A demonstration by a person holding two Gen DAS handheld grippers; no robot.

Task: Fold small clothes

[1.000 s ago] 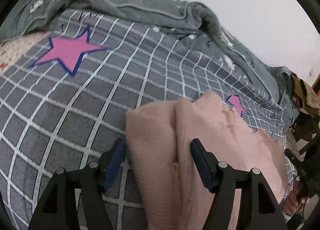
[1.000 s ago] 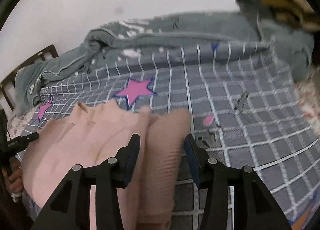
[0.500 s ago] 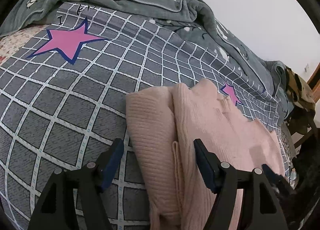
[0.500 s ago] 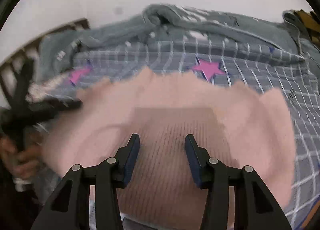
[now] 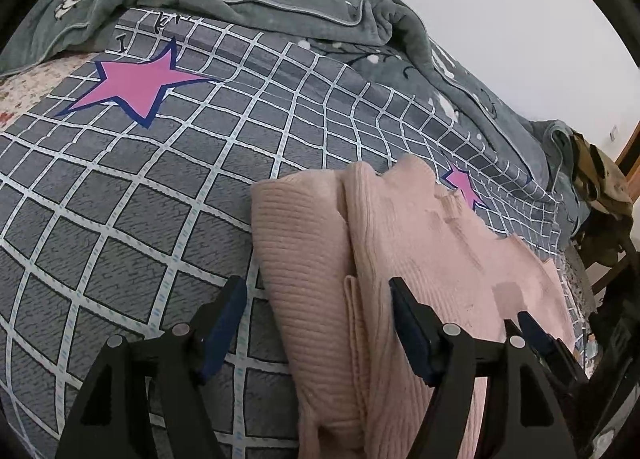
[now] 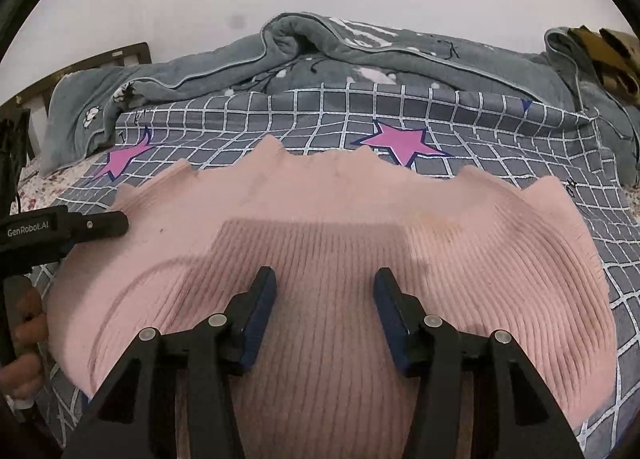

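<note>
Black tongs on both sides stand with jaws apart, holding nothing. Left tongs [image 5: 314, 323] hover over the folded left edge of the pink sweater [image 5: 400, 259]; right tongs [image 6: 325, 309] hover above the sweater's ribbed middle. That sweater lies flat on the grey checked bedcover [image 6: 500, 131], pink stars just beyond it, a crumpled grey blanket [image 6: 320, 55] farther behind.

Both views are being lit evenly by soft, diffuse light, so that only faint shadows are being cast beneath the tool fingers [image 6: 260, 315]. Straight grid lines on the bedspread [image 5: 120, 219] are being bent strongly by the fisheye lens, and the corners are being cut off by a black rim. The pink sweater [image 6: 360, 199] is being rendered smeared along its far edge in the right wrist view.
</note>
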